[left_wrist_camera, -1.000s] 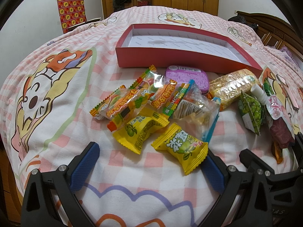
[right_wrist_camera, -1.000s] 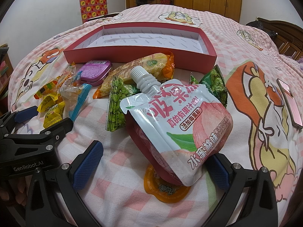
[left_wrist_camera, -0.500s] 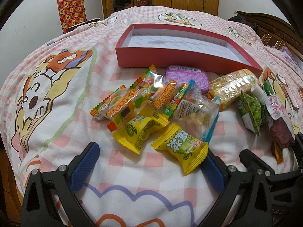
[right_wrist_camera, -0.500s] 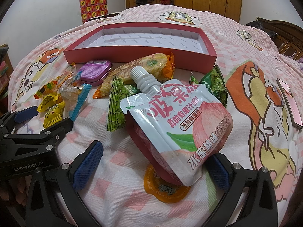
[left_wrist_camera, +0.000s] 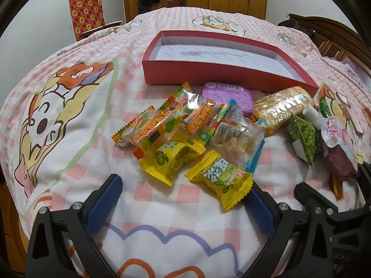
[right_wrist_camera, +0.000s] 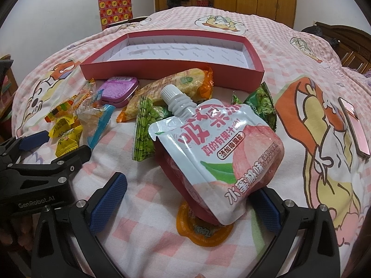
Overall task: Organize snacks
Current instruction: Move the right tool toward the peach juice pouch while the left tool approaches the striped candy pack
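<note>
Nothing has moved since the earlier frames: the crinkly snack wrappers lie heaped on the soft checked bedspread (left_wrist_camera: 69,106) just in front of the shallow red cardboard box (left_wrist_camera: 208,71). Closest to the box sits a smooth purple tin (left_wrist_camera: 226,96), with two glossy yellow candies (left_wrist_camera: 220,183) nearer the left gripper (left_wrist_camera: 180,200), whose blue ribbed fingers (left_wrist_camera: 104,202) stand spread, holding nothing. The right gripper (right_wrist_camera: 187,205) hovers low, also spread wide, its fingers either side of a slick spouted pouch (right_wrist_camera: 218,153).

Glossy plastic film is seen on the juice pouch (right_wrist_camera: 222,153) and yellow candies (left_wrist_camera: 218,180), matt card on the red box (left_wrist_camera: 208,71), soft cloth on the bedspread (left_wrist_camera: 69,106).
</note>
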